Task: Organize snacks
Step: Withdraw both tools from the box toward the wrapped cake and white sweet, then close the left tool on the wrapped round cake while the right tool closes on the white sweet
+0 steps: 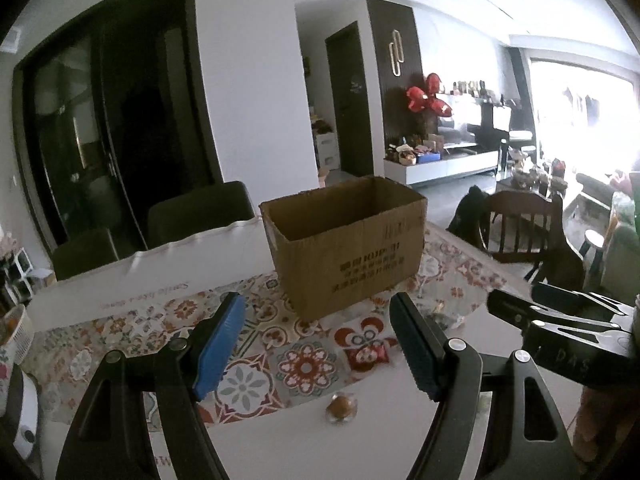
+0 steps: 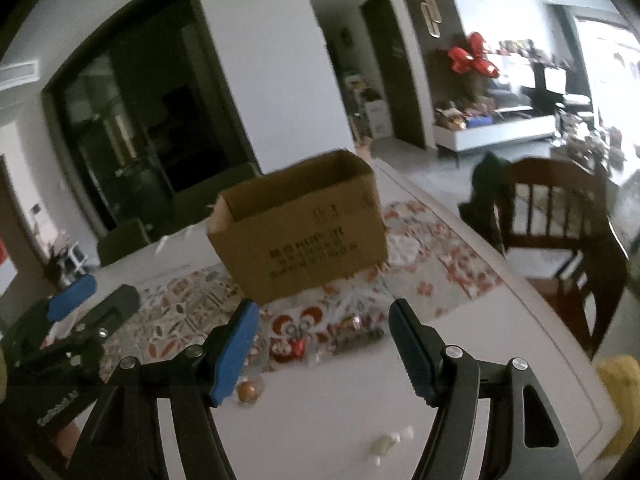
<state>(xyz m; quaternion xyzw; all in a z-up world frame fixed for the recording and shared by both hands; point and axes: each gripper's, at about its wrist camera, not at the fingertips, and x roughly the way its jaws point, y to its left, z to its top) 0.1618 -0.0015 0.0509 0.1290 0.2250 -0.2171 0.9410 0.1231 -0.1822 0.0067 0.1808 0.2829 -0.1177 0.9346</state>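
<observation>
Left wrist view: the left claw (image 1: pixel 316 344) stands apart, empty, above the tabletop (image 1: pixel 280 440). A round brown snack (image 1: pixel 340 407) lies near, between its fingers; the open cardboard box (image 1: pixel 344 240) stands farther, its print unreadable. Right wrist view: the right claw (image 2: pixel 322 350) stands apart, empty; wrapped snacks (image 2: pixel 352 336) lie before the box (image 2: pixel 300 228), blurred.

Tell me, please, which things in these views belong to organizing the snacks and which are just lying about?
Part of the job:
- cardboard box, open-topped, on the patterned mat
- round wrapped snack on the white table
- small wrapped snacks in front of the box
- left claw and right claw, both open and empty

Just lying about:
- wooden chair
- red decoration
- white basket
</observation>
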